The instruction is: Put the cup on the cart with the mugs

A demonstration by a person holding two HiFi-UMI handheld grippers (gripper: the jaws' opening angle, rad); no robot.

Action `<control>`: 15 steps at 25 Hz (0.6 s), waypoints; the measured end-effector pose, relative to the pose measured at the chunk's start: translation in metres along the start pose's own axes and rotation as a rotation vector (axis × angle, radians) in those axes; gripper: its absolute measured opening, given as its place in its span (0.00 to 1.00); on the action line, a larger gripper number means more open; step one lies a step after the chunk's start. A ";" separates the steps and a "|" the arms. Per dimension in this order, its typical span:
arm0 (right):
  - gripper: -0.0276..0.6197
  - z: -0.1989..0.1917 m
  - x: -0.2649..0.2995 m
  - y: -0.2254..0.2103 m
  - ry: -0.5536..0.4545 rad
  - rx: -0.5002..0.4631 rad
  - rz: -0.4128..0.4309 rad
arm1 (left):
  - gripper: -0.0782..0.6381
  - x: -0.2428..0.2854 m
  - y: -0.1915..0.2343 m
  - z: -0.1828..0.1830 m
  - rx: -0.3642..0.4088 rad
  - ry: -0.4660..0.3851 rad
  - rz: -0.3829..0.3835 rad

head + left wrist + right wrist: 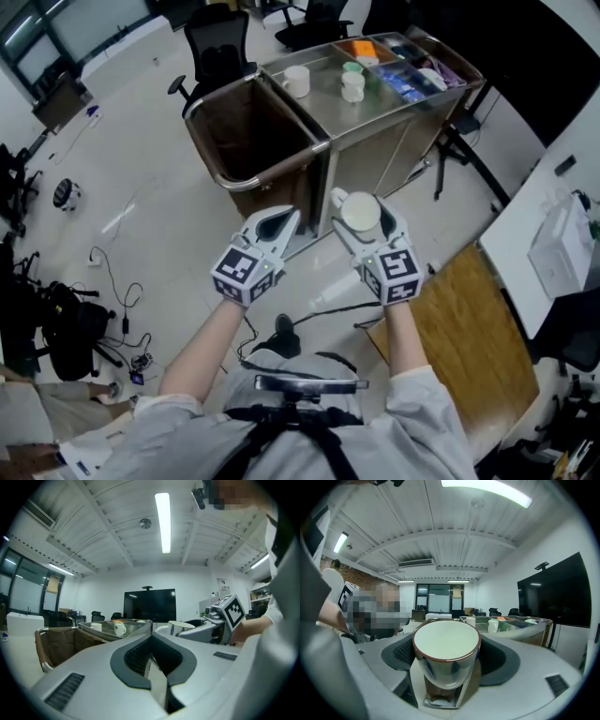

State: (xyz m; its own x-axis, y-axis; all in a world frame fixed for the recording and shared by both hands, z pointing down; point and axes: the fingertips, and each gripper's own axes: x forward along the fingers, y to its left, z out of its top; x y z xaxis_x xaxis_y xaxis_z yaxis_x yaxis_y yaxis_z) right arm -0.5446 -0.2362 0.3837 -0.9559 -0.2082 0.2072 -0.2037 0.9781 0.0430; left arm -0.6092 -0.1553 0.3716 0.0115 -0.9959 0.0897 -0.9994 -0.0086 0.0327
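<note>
Head view: right gripper (362,208) holds the cup (360,216) upright, short of the cart (323,98); two mugs (297,81) wait there, placing not yet done | Left gripper view: left gripper (151,635) pinched together, empty | Right gripper view: glossy cup, white inside, dark rim, clamped between widely spread jaws.

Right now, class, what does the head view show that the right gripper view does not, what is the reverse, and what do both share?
Only the head view: loose cables on the floor and a wooden panel beside the person. Only the right gripper view: the ceiling light strip and a large dark screen. Both: the cup gripped in the right tool, and the steel cart carrying white mugs.
</note>
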 end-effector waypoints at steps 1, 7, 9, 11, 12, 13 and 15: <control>0.66 0.010 0.014 -0.003 -0.009 0.002 -0.007 | 0.10 0.005 0.013 0.007 0.002 -0.008 -0.010; 0.66 0.061 0.087 -0.038 -0.054 0.014 -0.058 | 0.10 0.045 0.067 0.041 0.026 -0.027 -0.051; 0.66 0.074 0.107 -0.053 -0.054 0.011 -0.068 | 0.10 0.060 0.078 0.050 0.027 -0.035 -0.058; 0.66 0.085 0.128 -0.073 -0.058 0.018 -0.075 | 0.10 0.077 0.089 0.058 0.032 -0.041 -0.059; 0.66 0.089 0.138 -0.083 -0.062 0.030 -0.079 | 0.10 0.085 0.094 0.062 0.032 -0.041 -0.059; 0.66 0.093 0.148 -0.094 -0.065 0.043 -0.082 | 0.10 0.092 0.098 0.064 0.029 -0.040 -0.058; 0.66 0.097 0.169 -0.113 -0.065 0.055 -0.091 | 0.10 0.106 0.105 0.066 0.015 -0.039 -0.054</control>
State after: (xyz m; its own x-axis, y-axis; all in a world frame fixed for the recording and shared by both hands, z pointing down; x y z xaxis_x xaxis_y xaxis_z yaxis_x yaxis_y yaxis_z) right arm -0.7034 -0.3823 0.3191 -0.9444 -0.2971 0.1406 -0.2994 0.9541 0.0049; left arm -0.7154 -0.2673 0.3189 0.0648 -0.9967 0.0495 -0.9977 -0.0638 0.0220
